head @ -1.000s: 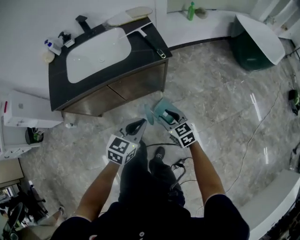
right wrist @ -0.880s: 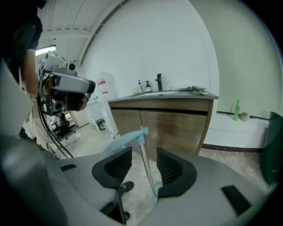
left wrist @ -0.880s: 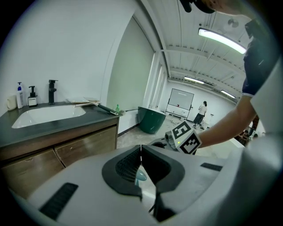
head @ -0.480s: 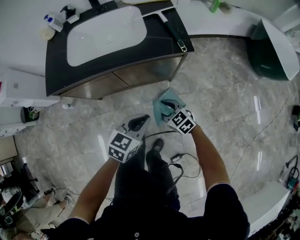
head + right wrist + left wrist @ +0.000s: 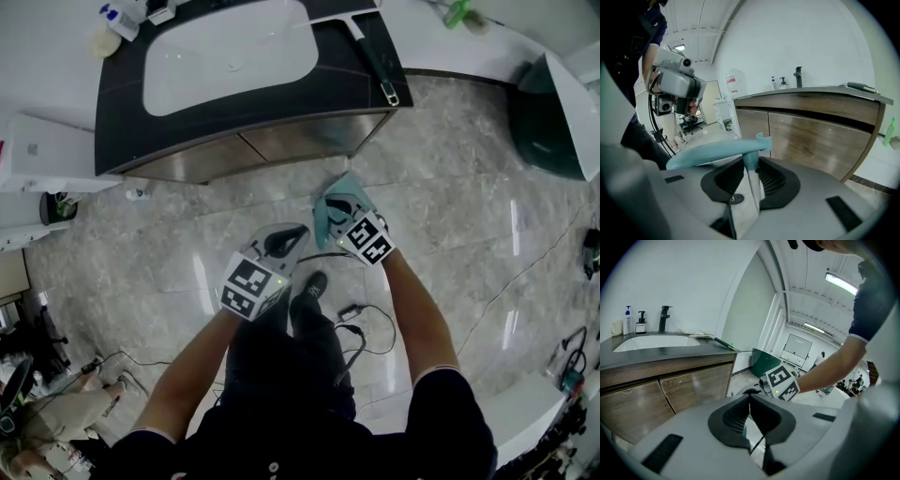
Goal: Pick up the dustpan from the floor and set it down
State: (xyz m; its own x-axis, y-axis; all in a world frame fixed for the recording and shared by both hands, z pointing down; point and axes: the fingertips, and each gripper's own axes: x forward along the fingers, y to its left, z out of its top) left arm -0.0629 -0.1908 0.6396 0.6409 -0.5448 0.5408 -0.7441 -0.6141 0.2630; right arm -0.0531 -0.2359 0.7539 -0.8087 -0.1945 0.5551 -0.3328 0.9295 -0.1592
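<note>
Since the earlier head view the vanity [image 5: 244, 141] has slid to the top of the frame, so the faucet and bottles at its back edge are now nearly cut off. The green tub [image 5: 548, 112] sits further right. The dustpan [image 5: 326, 217] lies closer to the vanity's lower right corner than before, just above centre. Both grippers keep to the middle of the frame, the left gripper [image 5: 284, 240] just left of and below the dustpan.

The right gripper [image 5: 751, 165] grasps the dustpan: its own view shows the teal stem pinched between the two pads, which are closing on it, while the blade stretches off to the left above the jaws. The head view only shows the pan's teal body ahead of the marker cube; whether it touches the floor cannot be told.

The left gripper's own view shows its pads clenched tip to tip with nothing between them. That view also takes in the faucet [image 5: 663, 317], two bottles [image 5: 633, 320] and the right gripper's cube [image 5: 782, 382].

Only the head view shows the squeegee [image 5: 370, 56] on the counter, the shoe [image 5: 314, 284] and cables [image 5: 361, 323] on the floor.
</note>
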